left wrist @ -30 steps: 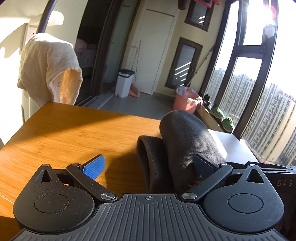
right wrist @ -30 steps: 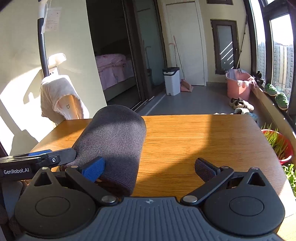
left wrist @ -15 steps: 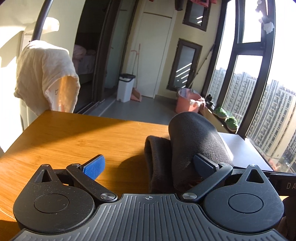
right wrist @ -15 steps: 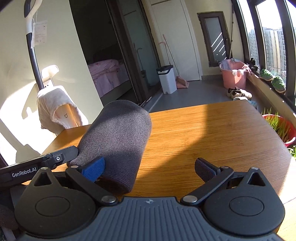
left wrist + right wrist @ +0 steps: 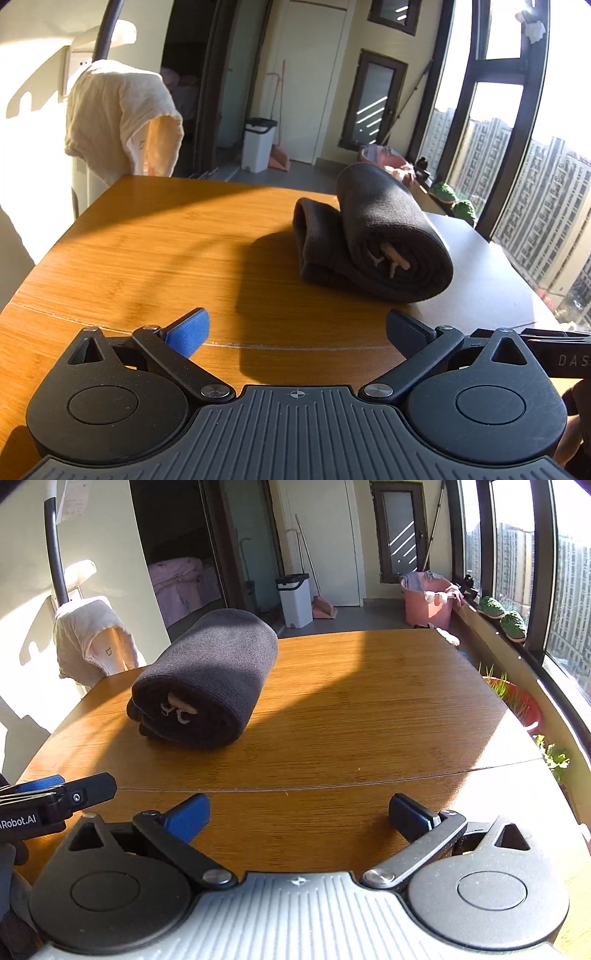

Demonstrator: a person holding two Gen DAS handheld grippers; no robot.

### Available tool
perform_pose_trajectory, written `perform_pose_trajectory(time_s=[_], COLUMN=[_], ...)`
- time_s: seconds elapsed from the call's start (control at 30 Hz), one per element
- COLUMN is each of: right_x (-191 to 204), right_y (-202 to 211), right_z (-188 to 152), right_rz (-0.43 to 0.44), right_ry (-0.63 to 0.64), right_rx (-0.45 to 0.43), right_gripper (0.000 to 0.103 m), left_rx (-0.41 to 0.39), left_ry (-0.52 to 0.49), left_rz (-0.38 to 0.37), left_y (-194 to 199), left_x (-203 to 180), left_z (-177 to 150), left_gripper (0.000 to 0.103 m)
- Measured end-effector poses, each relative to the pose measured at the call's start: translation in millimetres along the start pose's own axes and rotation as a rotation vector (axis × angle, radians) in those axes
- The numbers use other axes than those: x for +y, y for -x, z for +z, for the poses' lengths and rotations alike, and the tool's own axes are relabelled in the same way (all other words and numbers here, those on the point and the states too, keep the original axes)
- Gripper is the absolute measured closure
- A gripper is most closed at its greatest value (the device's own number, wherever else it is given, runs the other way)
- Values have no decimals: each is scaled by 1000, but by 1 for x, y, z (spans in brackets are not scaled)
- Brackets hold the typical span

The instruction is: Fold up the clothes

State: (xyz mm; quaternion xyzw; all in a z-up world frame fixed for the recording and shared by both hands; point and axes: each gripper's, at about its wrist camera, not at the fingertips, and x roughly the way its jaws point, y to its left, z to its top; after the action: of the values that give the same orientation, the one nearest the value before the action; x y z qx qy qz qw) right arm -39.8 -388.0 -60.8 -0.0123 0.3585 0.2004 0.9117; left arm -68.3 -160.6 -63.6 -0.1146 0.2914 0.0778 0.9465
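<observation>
Both our grippers, left and right, hang spread wide and empty above the table. The dark rolled garment lies ahead and right of the left one, ahead and left of the right one, touching neither. With nothing pinning it, we judge the roll may loosen, or a careless nudge could tip it.

Strong low sunlight enters through the windows at three o'clock, casting hard shadows across the counter. The wall at nine o'clock glares white. Both fisheye views curve straight lines at the edges; focus is sharp.
</observation>
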Motion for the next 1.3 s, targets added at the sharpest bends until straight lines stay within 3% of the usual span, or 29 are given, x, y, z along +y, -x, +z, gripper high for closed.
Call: perform_pose_trajectory(time_s=[0.1,0.3,0.73,1.3], right_x=[11,16,15,16], right_y=[-1,2,9,5], right_z=[-5,-10,-18,-16], right_rz=[-66,-98,-154,-146], right_ry=[76,55,10,17], right_rx=[34,19,-13,-12], right_gripper=[0,0,0,0], left_rx=[62,101,98,97], left_ry=[-14,-104,-92,-88], left_rz=[47,172,183,187], left_y=[4,4,4,5], left_x=[-4,-15,-14,-15], left_z=[-9,-16,-16,-16], left_gripper=[0,0,0,0])
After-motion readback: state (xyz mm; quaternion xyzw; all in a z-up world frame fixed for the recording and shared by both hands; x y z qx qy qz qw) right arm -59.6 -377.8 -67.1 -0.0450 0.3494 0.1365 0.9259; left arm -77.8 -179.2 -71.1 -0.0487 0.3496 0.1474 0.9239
